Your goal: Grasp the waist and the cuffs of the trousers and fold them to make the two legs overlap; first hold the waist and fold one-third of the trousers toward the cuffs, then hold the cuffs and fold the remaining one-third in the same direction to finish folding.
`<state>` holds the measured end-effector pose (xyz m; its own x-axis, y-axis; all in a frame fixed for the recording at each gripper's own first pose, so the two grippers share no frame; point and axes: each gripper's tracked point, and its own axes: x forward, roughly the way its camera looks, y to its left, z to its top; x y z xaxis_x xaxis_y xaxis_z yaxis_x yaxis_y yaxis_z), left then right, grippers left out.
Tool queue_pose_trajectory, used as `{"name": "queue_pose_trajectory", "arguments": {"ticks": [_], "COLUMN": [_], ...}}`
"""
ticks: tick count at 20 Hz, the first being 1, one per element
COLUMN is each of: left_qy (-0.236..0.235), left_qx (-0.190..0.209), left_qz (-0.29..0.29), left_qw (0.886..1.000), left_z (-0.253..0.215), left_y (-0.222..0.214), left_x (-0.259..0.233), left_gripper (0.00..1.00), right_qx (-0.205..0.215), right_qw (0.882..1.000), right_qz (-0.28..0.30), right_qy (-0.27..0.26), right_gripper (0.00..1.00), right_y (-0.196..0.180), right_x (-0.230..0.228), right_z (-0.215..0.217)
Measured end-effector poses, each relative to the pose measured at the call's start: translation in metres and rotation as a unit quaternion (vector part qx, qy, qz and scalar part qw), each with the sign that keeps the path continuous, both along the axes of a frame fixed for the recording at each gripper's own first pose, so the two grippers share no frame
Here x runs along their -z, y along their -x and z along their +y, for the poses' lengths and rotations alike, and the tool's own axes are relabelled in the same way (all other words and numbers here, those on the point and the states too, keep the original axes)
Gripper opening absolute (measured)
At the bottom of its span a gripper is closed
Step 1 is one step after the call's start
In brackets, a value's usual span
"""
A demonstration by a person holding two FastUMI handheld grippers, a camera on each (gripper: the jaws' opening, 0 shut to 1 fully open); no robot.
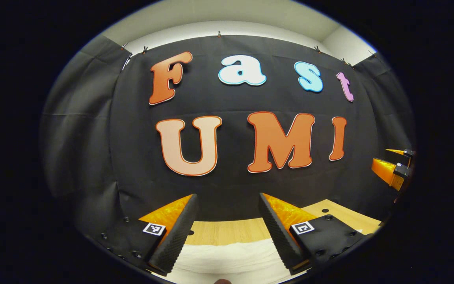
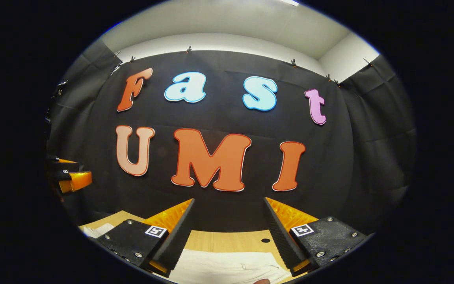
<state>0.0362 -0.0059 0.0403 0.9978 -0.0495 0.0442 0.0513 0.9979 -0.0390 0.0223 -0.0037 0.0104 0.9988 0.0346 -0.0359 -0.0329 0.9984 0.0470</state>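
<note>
Hovering: left tool [image 1: 227, 199] open | right tool [image 2: 229, 203] open | trousers [image 2: 227, 266] on table [image 2: 227, 240]

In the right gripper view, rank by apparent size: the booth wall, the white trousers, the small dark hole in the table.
1. Booth wall, by far the largest.
2. White trousers, a strip partly cut off at the bottom, and nearer the camera.
3. Hole in the table, tiny.

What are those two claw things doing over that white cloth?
A person holds a gripper in each hand above a wooden table. White trousers lie on it. The left gripper and the right gripper both hang open over the cloth, gripping nothing. No fold has been started.
</note>
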Motion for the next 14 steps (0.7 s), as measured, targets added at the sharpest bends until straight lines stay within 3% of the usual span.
{"name": "queue_pose_trajectory", "arguments": {"ticks": [4,8,12,14], "left_qy": [0.013,0.03,0.036,0.036], "left_qx": [0.012,-0.005,-0.033,-0.041], "left_qz": [0.012,0.042,0.065,0.078], "left_qw": [1.0,0.999,0.997,0.995], "left_z": [0.005,0.03,0.057,0.068], "left_y": [0.005,0.018,0.026,0.03], "left_x": [0.012,0.047,0.075,0.087], "left_gripper": [1.0,1.0,1.0,0.99], "right_qx": [0.009,-0.003,-0.012,-0.034], "right_qw": [1.0,1.0,0.999,0.998], "right_qz": [0.017,0.029,0.037,0.05], "right_qy": [0.016,0.003,0.022,0.019], "right_gripper": [0.99,1.0,0.99,0.99], "right_y": [0.009,0.017,0.02,0.019], "right_x": [0.012,0.022,0.033,0.046], "right_z": [-0.006,0.001,0.008,0.019]}}
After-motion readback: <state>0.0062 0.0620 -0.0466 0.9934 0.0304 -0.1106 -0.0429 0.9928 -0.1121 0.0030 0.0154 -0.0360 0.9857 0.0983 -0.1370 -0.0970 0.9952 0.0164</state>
